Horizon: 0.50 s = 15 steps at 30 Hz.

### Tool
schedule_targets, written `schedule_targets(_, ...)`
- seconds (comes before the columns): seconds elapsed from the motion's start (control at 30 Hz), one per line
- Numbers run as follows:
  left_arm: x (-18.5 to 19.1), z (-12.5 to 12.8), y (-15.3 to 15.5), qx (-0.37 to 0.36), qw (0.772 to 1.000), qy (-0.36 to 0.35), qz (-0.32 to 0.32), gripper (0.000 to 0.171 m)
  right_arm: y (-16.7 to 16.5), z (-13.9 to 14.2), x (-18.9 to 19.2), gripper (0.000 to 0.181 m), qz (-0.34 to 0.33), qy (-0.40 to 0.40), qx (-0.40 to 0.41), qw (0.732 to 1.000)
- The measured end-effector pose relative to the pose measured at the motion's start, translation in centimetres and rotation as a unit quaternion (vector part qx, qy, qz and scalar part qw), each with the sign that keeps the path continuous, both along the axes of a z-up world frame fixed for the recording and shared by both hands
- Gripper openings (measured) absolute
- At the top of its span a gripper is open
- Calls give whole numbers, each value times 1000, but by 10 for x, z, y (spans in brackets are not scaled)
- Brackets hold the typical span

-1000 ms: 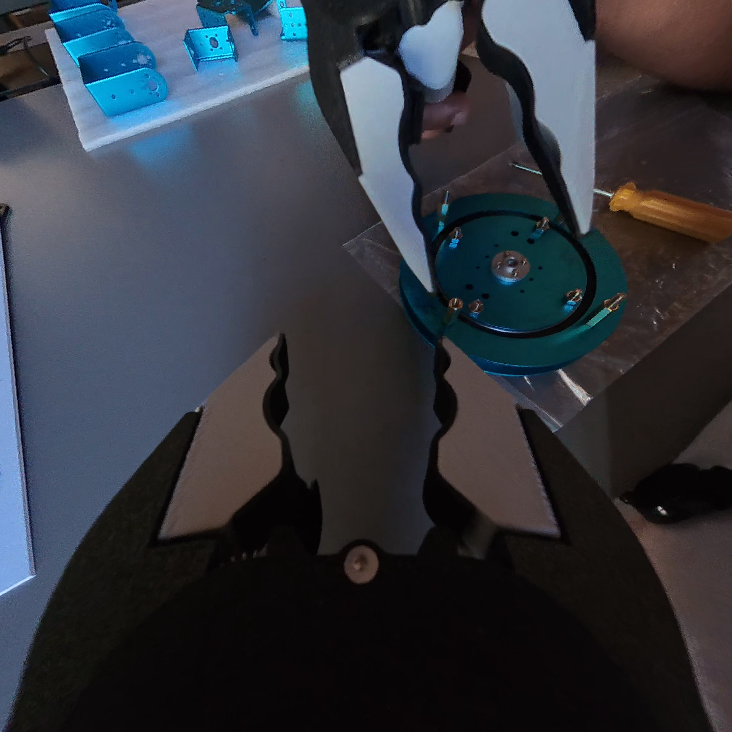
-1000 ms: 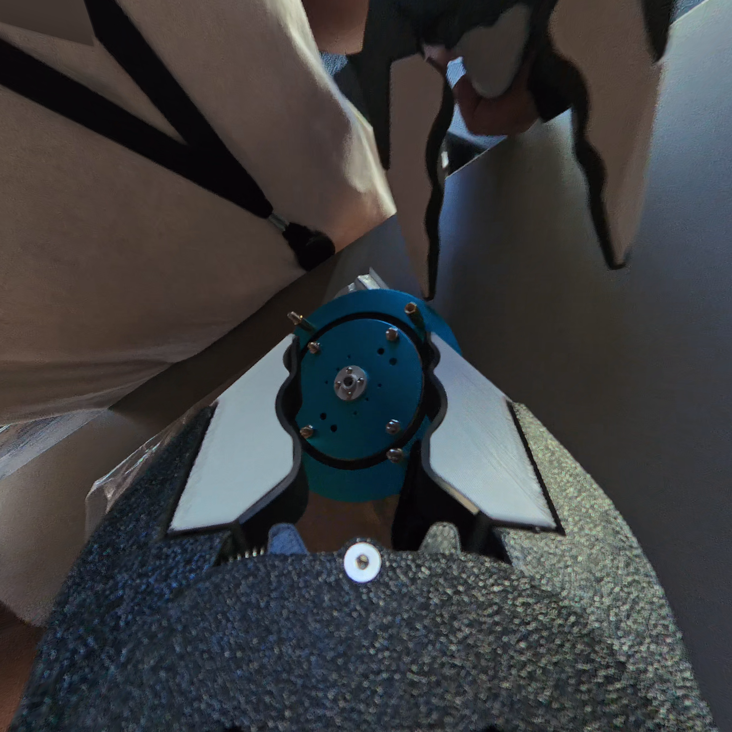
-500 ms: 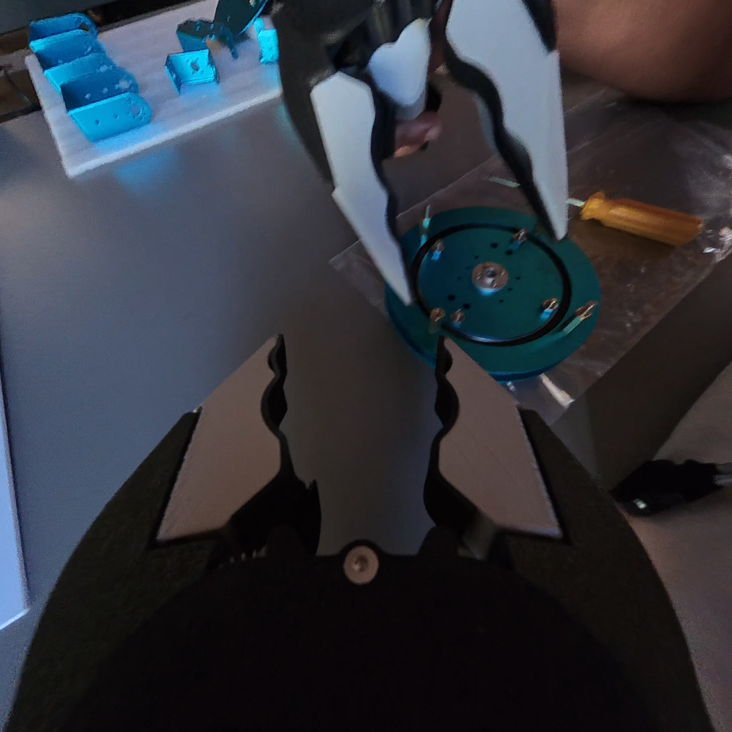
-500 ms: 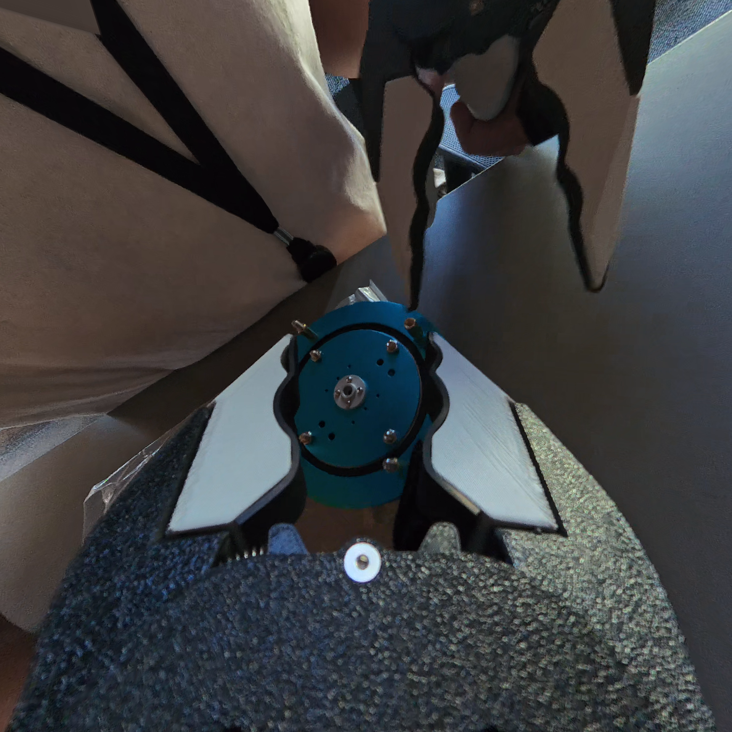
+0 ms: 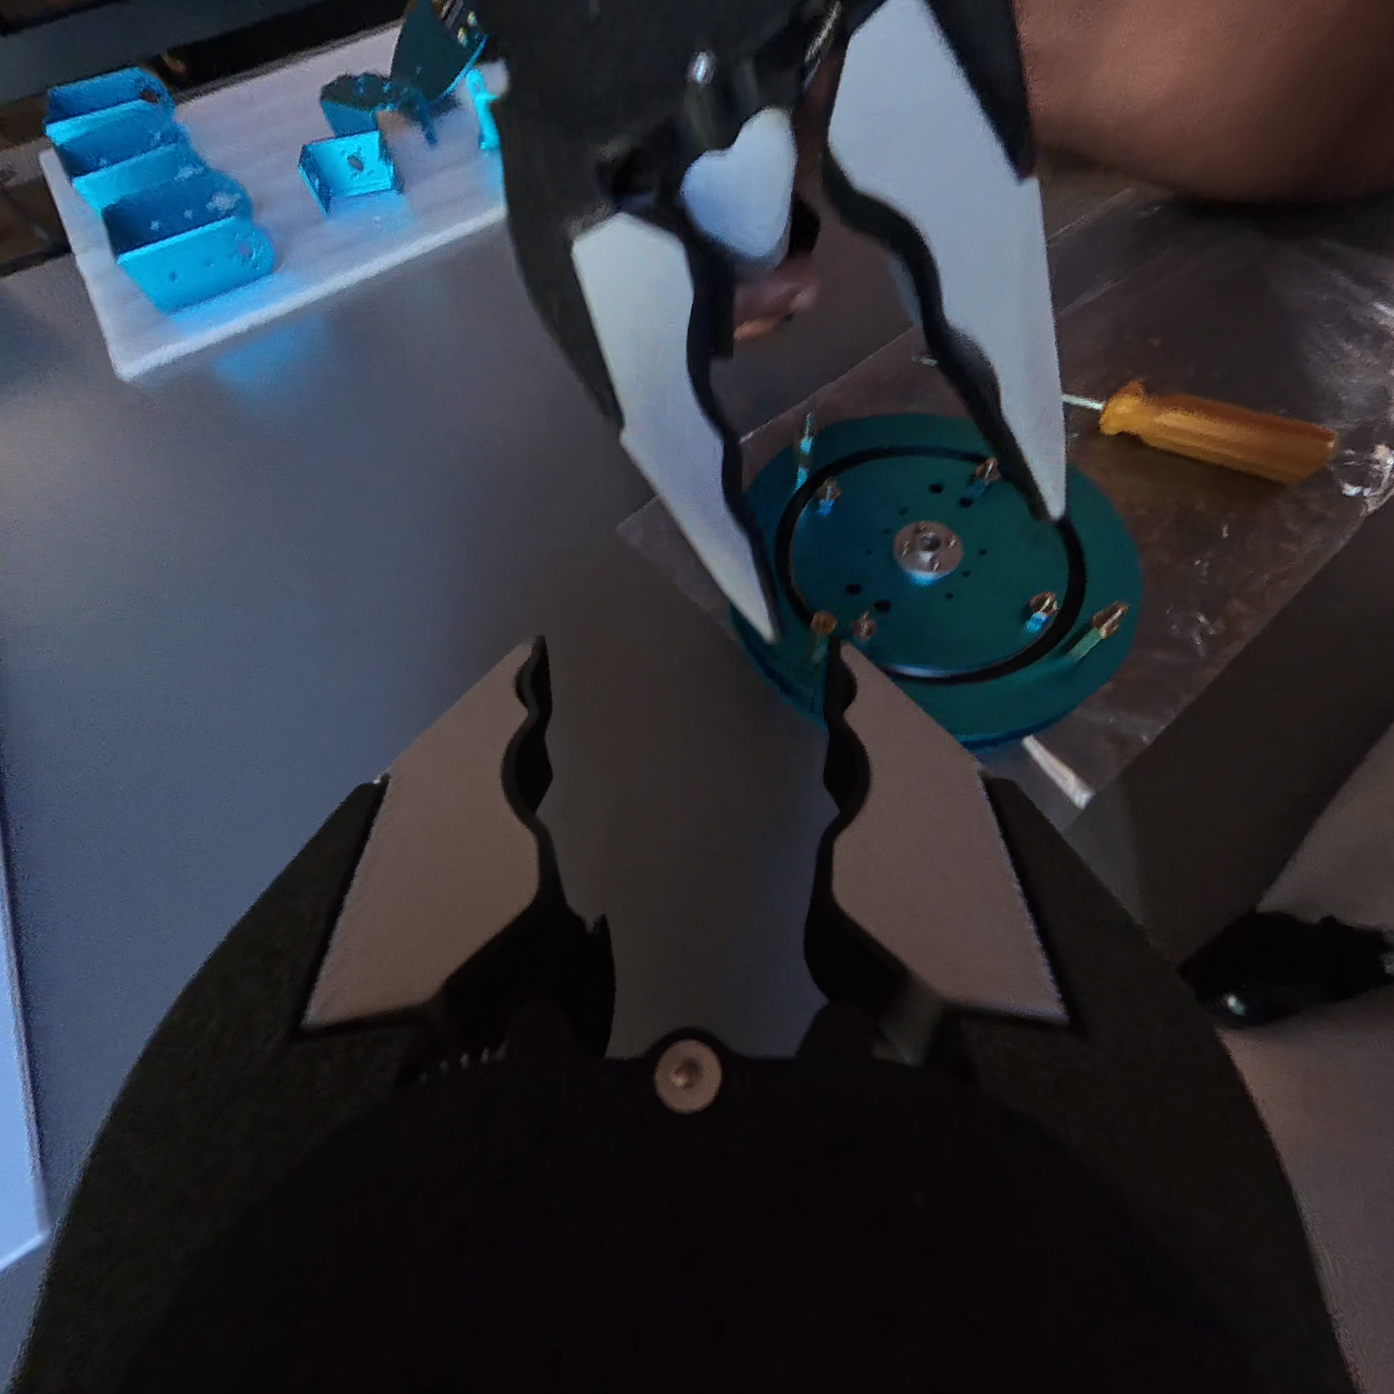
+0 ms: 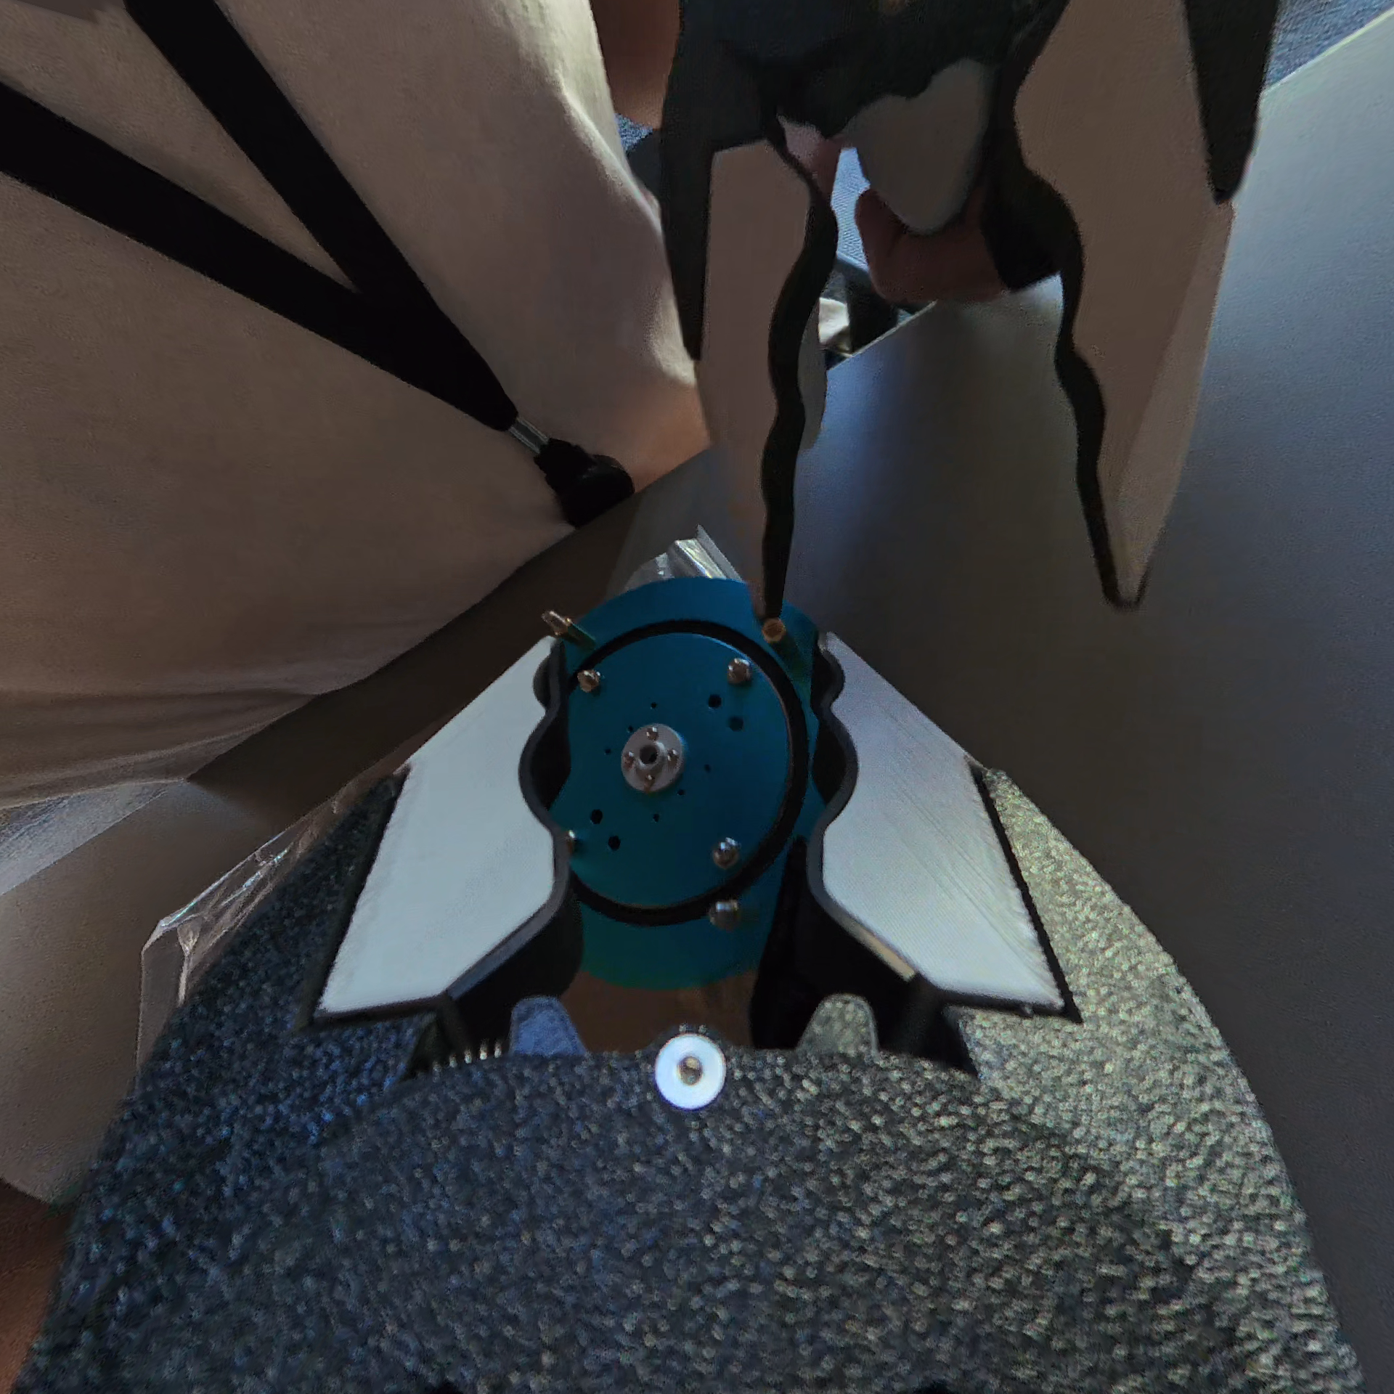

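Observation:
A teal round disc (image 5: pixel 973 603) with a black ring groove, a silver hub and several brass standoffs lies on a plastic-wrapped raised block (image 5: pixel 1237 558). My right gripper (image 5: pixel 909 573) is open and points down over the disc, one fingertip at the disc's left edge and one on its far right side. In the right wrist view the disc (image 6: pixel 679 754) fills the gap of the right gripper (image 6: pixel 690 645). My left gripper (image 5: pixel 688 656) is open and empty, its right fingertip beside a brass standoff (image 5: pixel 822 622) at the disc's near edge. The left gripper (image 6: pixel 950 600) also shows in the right wrist view.
An orange-handled screwdriver (image 5: pixel 1214 449) lies on the block behind the disc. Several blue metal brackets (image 5: pixel 188 226) sit on a white foam sheet (image 5: pixel 249 317) at the far left. A black object (image 5: pixel 1282 973) lies low right. A person's arm (image 5: pixel 1207 98) and beige clothing (image 6: pixel 264 452) are close.
Both grippers have only drifted slightly. The left fingertip stays beside the brass standoff, a touch closer, and the right gripper stays over the disc. Both jaws stay open.

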<state>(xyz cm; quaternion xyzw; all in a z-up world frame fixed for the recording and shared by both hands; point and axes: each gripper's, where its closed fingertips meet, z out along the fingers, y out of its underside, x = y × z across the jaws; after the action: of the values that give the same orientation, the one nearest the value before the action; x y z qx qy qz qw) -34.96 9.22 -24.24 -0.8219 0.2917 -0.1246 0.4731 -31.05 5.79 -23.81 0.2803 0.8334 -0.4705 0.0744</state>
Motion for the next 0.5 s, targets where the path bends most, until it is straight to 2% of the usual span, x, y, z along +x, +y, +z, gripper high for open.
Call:
schedule_targets(0.13, 14, -2, 9, 3, 1000, -2, -14, 73, -9, -4, 3, 64, 12, -16, -3, 1000)
schedule_targets(0.23, 1, -5, 4, -8, 1000, 2, 1, 74, 3, -4, 10, 58, -1, -25, 1, 1000)
schedule_targets(0.33, -8, -7, -4, -12, 1000, 2, 10, 71, 11, 2, 5, 60, -20, -3, -5, 1000)
schedule_targets(0.5, 14, -1, 5, 8, 1000, 6, -15, 72, -11, -1, 0, 64, 15, -8, -9, 1000)
